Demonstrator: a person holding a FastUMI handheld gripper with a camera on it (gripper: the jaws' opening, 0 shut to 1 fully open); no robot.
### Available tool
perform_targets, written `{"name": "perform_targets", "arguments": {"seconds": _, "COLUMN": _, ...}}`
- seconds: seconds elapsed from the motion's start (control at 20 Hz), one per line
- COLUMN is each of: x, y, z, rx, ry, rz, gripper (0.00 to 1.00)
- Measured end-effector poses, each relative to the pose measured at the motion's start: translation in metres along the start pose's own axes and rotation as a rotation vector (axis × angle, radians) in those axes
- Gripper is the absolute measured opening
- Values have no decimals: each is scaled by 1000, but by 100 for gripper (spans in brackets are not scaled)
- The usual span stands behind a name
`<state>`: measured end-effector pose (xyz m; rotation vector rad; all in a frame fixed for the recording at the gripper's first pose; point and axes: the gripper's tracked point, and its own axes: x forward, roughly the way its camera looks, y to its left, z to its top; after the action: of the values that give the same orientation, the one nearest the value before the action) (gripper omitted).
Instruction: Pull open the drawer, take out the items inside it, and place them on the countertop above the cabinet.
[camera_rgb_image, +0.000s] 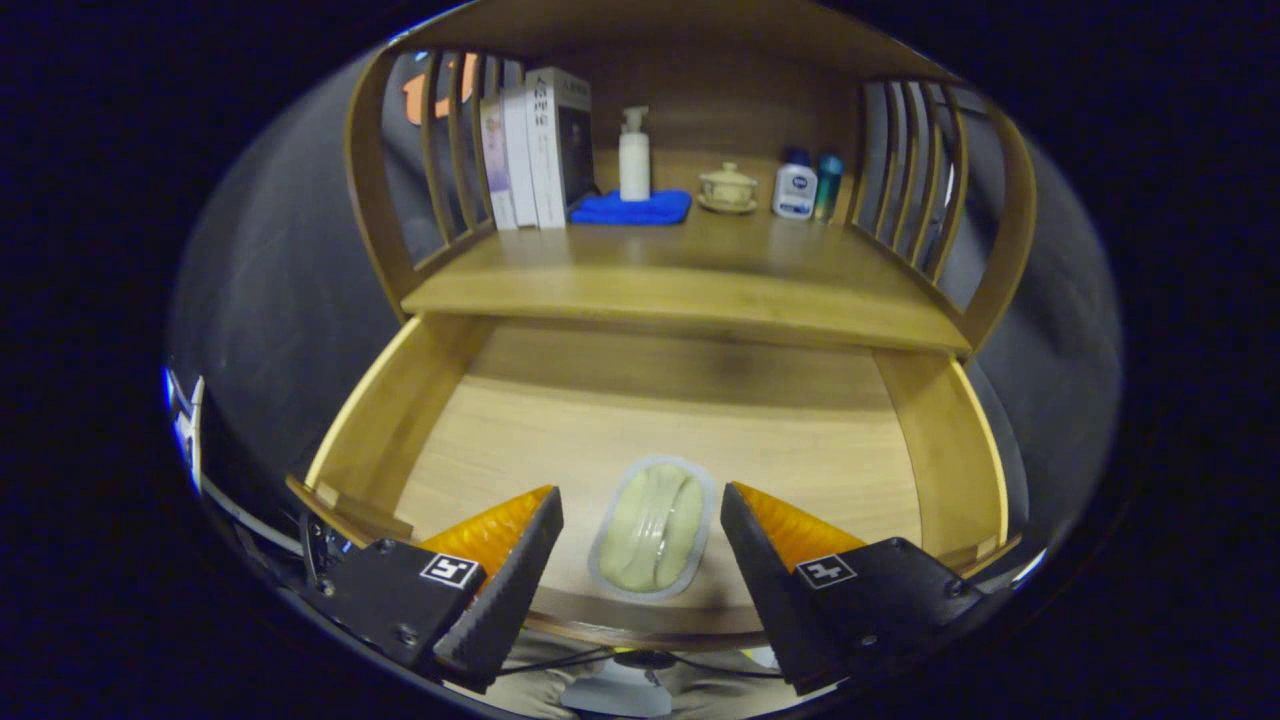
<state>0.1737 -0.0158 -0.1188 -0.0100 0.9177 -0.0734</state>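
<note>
Hand-held gripper (641, 520) fingers spread wide, pale sealed packet (655, 527) lying between them, inside the pulled-out drawer (400, 420)

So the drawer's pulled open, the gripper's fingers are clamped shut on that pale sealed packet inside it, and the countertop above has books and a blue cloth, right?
Not quite. In the gripper view the gripper is open: its fingers stand apart on either side of the packet without touching it. The drawer is open, and the books and blue cloth sit on the countertop.
</note>
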Motion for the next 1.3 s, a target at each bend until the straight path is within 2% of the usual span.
{"name": "perform_targets", "arguments": {"seconds": 0.15, "x": 21, "y": -15, "z": -12, "rx": 54, "ry": 83, "rz": -72, "gripper": 98}}
{"name": "perform_targets", "arguments": {"seconds": 0.35, "x": 36, "y": -7, "z": -19, "rx": 116, "ry": 131, "rz": -47, "gripper": 90}}
{"name": "perform_targets", "arguments": {"seconds": 0.45, "x": 41, "y": -8, "z": -19, "rx": 123, "ry": 144, "rz": -64, "gripper": 86}}
{"name": "perform_targets", "arguments": {"seconds": 0.55, "x": 45, "y": -12, "z": -21, "rx": 132, "ry": 160, "rz": -99, "gripper": 67}}
{"name": "perform_targets", "arguments": {"seconds": 0.7, "x": 48, "y": -10, "z": -20, "rx": 164, "ry": 151, "rz": -88, "gripper": 38}}
{"name": "perform_targets", "arguments": {"seconds": 0.8, "x": 47, "y": -9, "z": -19, "rx": 183, "ry": 146, "rz": -82, "gripper": 26}}
{"name": "perform_targets", "arguments": {"seconds": 0.9, "x": 43, "y": -3, "z": -17, "rx": 212, "ry": 140, "rz": -45, "gripper": 21}}
{"name": "perform_targets", "arguments": {"seconds": 1.0, "x": 36, "y": -4, "z": -12, "rx": 204, "ry": 114, "rz": -49, "gripper": 18}}
{"name": "perform_targets", "arguments": {"seconds": 1.3, "x": 9, "y": -10, "z": 13, "rx": 181, "ry": 49, "rz": -60, "gripper": 18}}
